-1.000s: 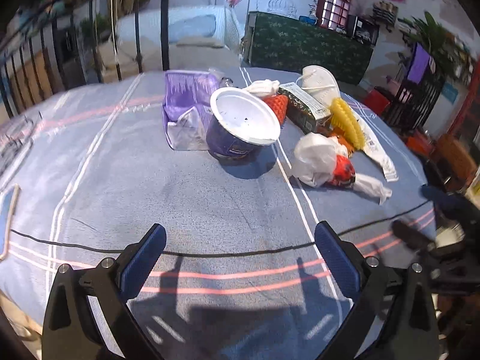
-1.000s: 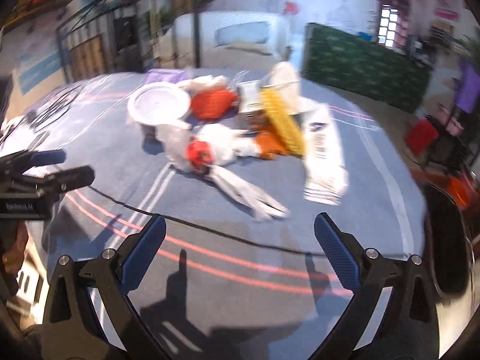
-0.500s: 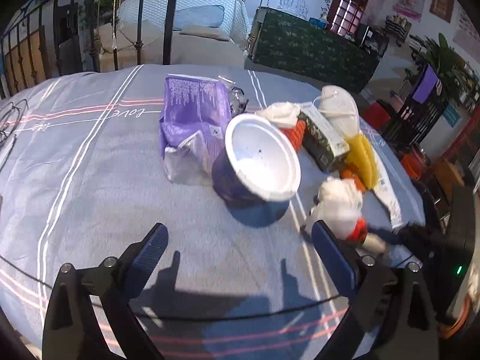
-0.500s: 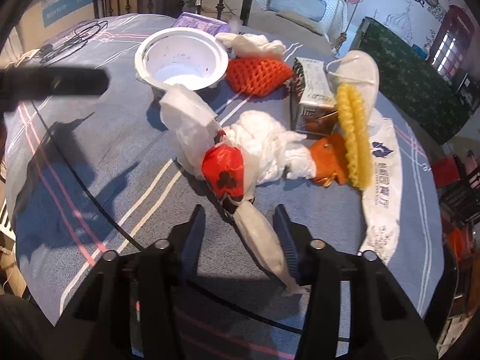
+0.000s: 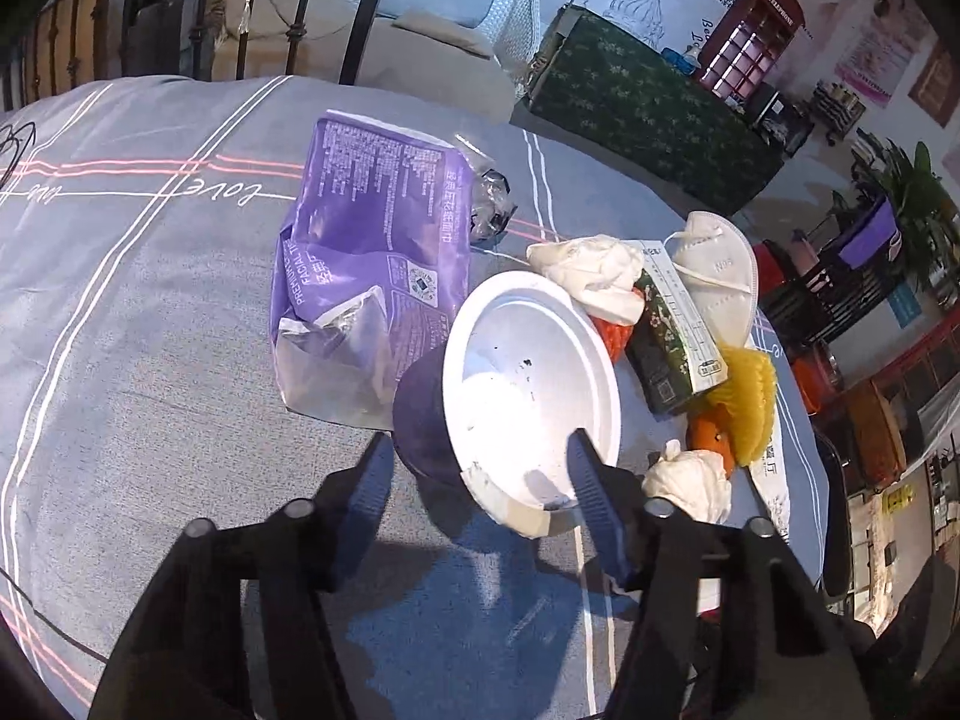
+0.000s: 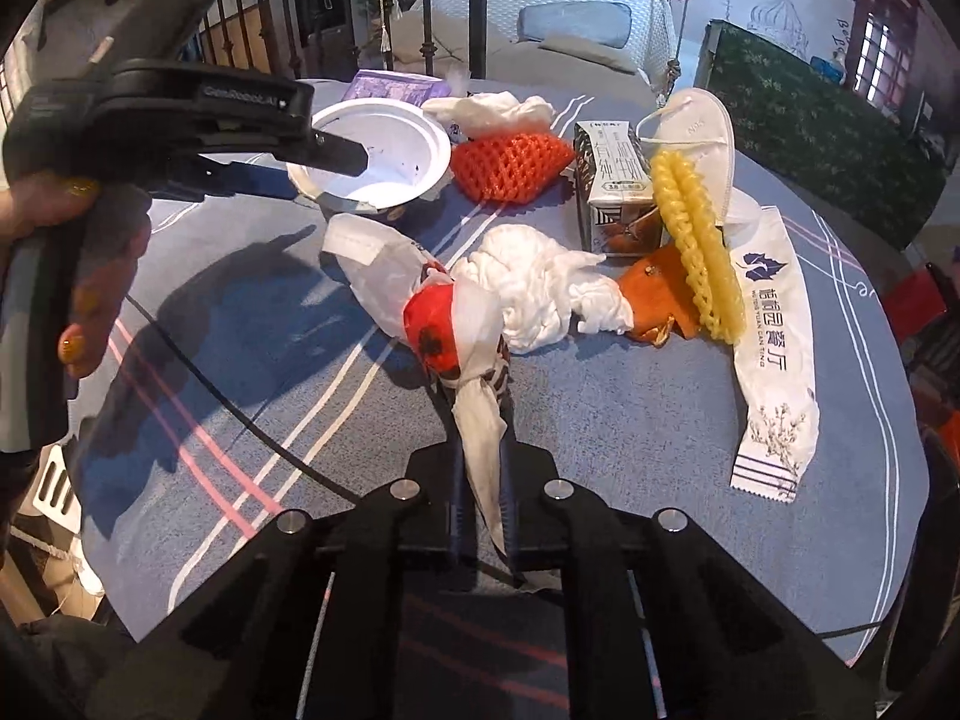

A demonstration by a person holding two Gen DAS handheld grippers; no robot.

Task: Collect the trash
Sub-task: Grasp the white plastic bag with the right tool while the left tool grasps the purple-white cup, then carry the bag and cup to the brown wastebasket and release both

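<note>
Trash lies on a blue-grey tablecloth [image 5: 150, 360]. My left gripper [image 5: 480, 468] straddles the wall of a purple cup with a white inside [image 5: 528, 378]: one finger outside, one inside, jaws part closed and seemingly touching it. The cup also shows in the right wrist view [image 6: 378, 150], with the left gripper [image 6: 336, 159] at it. My right gripper [image 6: 483, 480] is shut on the twisted tail of a white plastic bag with a red patch [image 6: 444, 318], which rests on the cloth.
Beside the cup lie a purple tissue pack [image 5: 372, 240], crumpled tissue [image 6: 540, 288], orange foam net [image 6: 510, 168], a green-white carton [image 6: 612, 180], yellow foam net [image 6: 696, 240], a white mask [image 6: 696, 114], orange peel [image 6: 660, 294] and a chopstick wrapper [image 6: 774, 372]. A black cable [image 6: 240, 414] crosses the cloth.
My left gripper moved forward to the cup and narrowed around its wall. My right gripper moved onto the bag's tail and closed on it.
</note>
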